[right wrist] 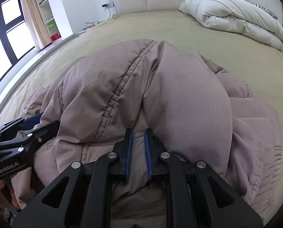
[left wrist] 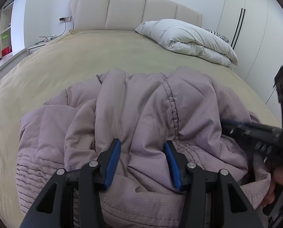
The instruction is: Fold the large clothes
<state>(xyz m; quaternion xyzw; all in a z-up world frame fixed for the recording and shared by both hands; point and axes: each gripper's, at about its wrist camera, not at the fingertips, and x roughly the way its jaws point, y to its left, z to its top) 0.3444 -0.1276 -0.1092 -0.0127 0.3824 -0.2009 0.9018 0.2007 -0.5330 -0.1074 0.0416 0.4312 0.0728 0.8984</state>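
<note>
Pinching a fold of the mauve padded jacket (right wrist: pixel 160 87) with our right gripper (right wrist: pixel 138 152) lifts it off the bed (left wrist: pixel 84 57); our left gripper (left wrist: pixel 142 163), fingers apart, straddles another ridge for squaring up.

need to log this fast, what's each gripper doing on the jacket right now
left gripper: jaws apart around a bulge of the mauve jacket, grip cannot be told.
right gripper: shut on a jacket fold.
</note>
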